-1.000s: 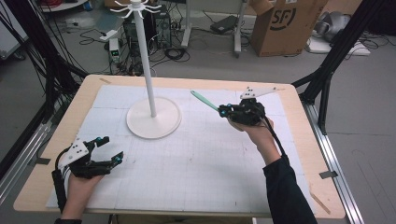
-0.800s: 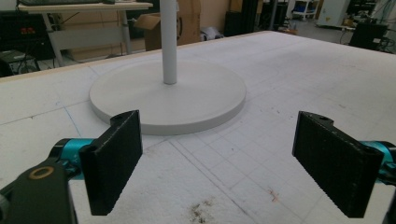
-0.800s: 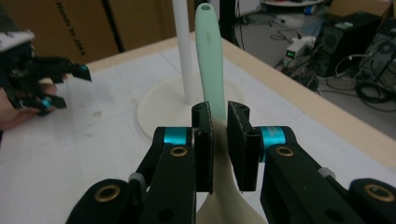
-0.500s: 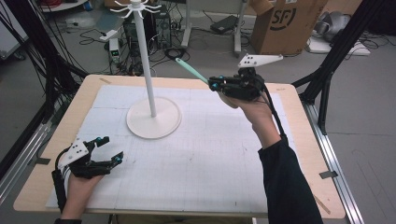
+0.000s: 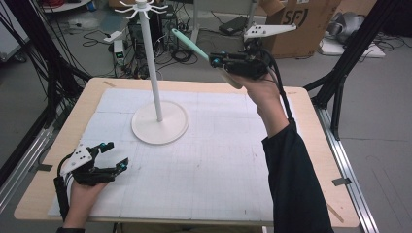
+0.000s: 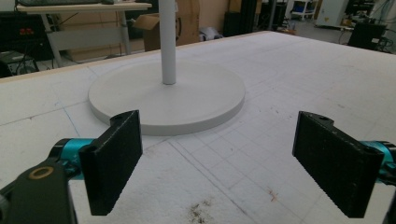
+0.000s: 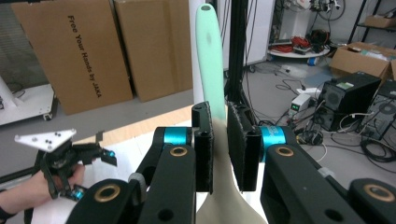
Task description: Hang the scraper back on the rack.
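Note:
A white stand [image 5: 153,68] with a round base [image 5: 160,127] and hooked arms on top [image 5: 142,7] rises from the mat. My right gripper [image 5: 214,59] is raised high at the table's far side, shut on a spatula with a mint-green handle [image 5: 188,42] that points toward the stand's top. In the right gripper view the handle [image 7: 209,56] sticks up between the pads and the cream blade end [image 7: 223,196] hangs below. My left gripper [image 5: 115,156] rests at the near left, open and empty, facing the stand's base [image 6: 168,95].
A white gridded mat [image 5: 214,160] covers the wooden table [image 5: 311,126]. Cardboard boxes [image 5: 296,22], cables and black frame legs [image 5: 350,53] stand beyond the far edge. The left hand and its gripper [image 7: 60,163] appear far off in the right gripper view.
My right gripper has lifted the spatula up off the table level and carried it left and away, toward the stand's top. The left gripper has stayed put.

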